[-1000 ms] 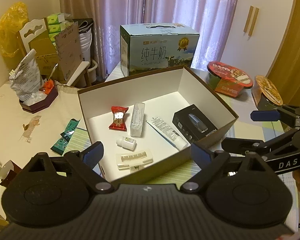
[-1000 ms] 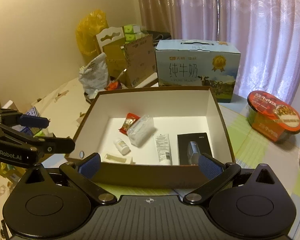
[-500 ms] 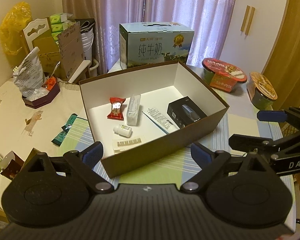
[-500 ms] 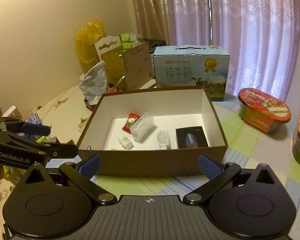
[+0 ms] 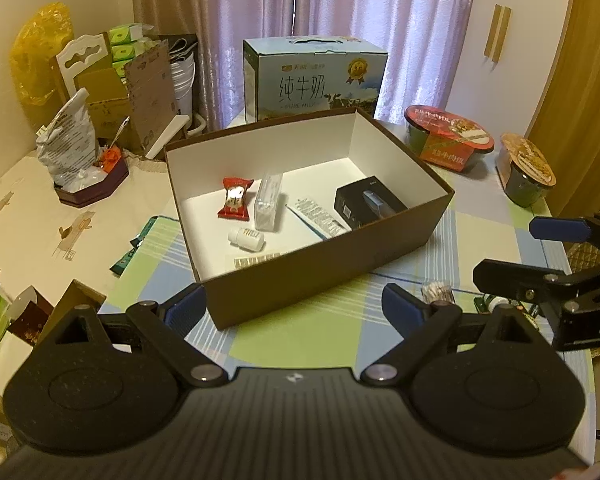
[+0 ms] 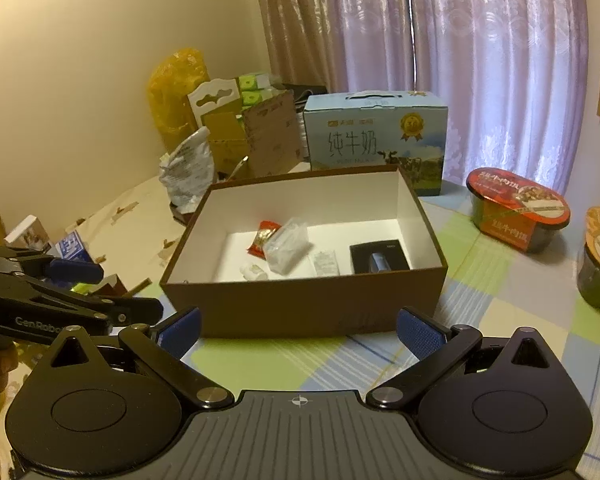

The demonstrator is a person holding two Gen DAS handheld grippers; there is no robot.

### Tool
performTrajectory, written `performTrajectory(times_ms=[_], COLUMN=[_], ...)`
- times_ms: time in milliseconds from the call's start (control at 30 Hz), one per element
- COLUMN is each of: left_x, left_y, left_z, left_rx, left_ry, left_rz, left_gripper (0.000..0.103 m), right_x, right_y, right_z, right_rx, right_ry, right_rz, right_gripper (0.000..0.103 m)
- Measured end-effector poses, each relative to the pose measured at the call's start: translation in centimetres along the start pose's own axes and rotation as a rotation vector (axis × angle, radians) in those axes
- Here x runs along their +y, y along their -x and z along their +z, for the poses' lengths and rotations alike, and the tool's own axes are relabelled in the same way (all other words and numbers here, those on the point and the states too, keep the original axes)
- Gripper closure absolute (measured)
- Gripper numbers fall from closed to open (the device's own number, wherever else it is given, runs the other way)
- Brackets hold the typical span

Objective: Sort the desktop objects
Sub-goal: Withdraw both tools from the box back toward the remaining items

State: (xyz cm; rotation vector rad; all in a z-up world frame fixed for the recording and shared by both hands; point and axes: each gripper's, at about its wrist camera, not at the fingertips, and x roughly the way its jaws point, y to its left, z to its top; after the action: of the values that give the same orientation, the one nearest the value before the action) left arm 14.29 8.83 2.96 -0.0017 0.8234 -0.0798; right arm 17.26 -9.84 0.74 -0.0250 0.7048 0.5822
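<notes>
Milk carton (image 5: 314, 76), upper centre, reads "纯牛奶 PURE MILK". My left gripper (image 5: 292, 306), marked "GenRobot", spread, empty; my right gripper (image 6: 298, 330) likewise. Checked tablecloth (image 5: 300, 344); lilac curtains (image 5: 340, 4) behind.

The open brown box (image 5: 324, 280) blocks the surface's middle; bare checked cloth (image 5: 296, 344) lies before it, instant-food bowls (image 5: 448, 136) crowd its right, clutter its left.

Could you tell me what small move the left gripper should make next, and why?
Probably swing the left gripper toward the green packets lying on the tablecloth left of the brown box: its jaws are open and empty, and those packets are not yet in the box.
</notes>
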Motion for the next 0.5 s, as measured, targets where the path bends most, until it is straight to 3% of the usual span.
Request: performTrajectory(times_ms=[233, 500], left_x=[-0.3, -0.5], left_y=[0.5, 0.2], left_z=[-2.1, -4.3], left_rx=[0.019, 0.057], left_ry=[-0.013, -0.028], left_rz=[0.006, -0.012], left_gripper=[0.010, 0.010], right_x=[0.5, -0.1], right_y=[1.0, 3.0], right_z=[-1.8, -3.9], right_rx=[0.003, 0.012], right_ry=[-0.022, -0.057], right_rz=[0.026, -0.006], right_gripper=[0.002, 0.002])
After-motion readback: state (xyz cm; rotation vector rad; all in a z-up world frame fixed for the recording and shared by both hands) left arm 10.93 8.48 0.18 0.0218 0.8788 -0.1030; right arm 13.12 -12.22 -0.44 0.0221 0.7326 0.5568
